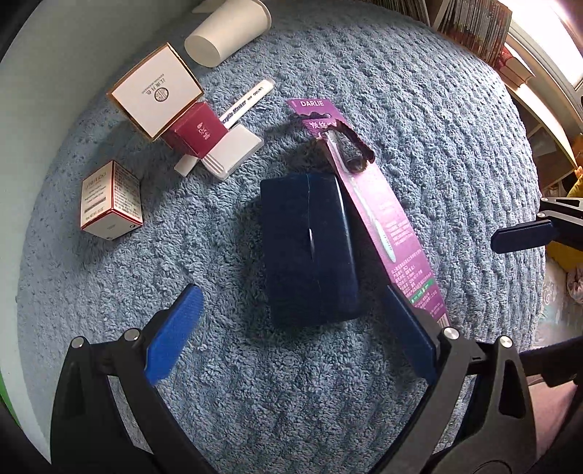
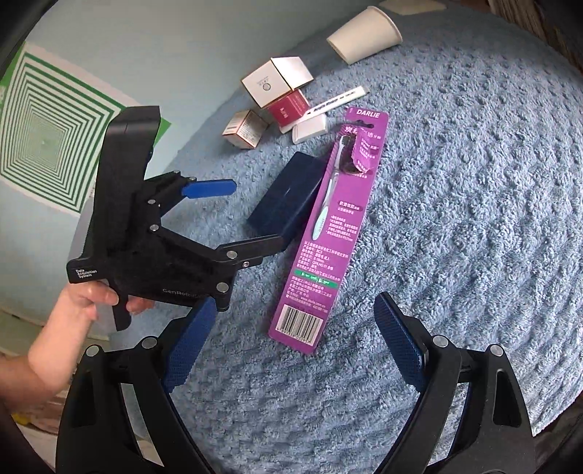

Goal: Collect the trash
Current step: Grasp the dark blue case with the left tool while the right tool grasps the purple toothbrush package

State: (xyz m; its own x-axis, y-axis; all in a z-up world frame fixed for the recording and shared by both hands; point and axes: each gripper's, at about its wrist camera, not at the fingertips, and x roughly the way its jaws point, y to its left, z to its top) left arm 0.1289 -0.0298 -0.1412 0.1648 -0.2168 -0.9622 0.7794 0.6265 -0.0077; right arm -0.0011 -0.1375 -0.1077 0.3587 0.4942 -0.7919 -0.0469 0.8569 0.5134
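Observation:
A purple Darlie toothbrush package [image 2: 328,233] lies on the blue fleece cover, leaning on a dark blue case [image 1: 309,248], which also shows in the right wrist view [image 2: 288,200]. My left gripper [image 1: 291,328] is open just above the case, its right finger beside the package [image 1: 386,215]. It also shows in the right wrist view [image 2: 251,215]. My right gripper [image 2: 291,339] is open near the package's barcode end. Further off lie a white paper cup [image 1: 226,32], a white box [image 1: 156,91], a red box [image 1: 196,131], a small cosmetics box [image 1: 109,200] and a marker [image 1: 247,102].
The fleece cover [image 1: 419,109] spreads wide to the right. A flat white packet [image 1: 233,153] lies by the red box. A pale blue wall with a green square pattern [image 2: 47,127] lies left. Books [image 1: 473,25] stand at the back right.

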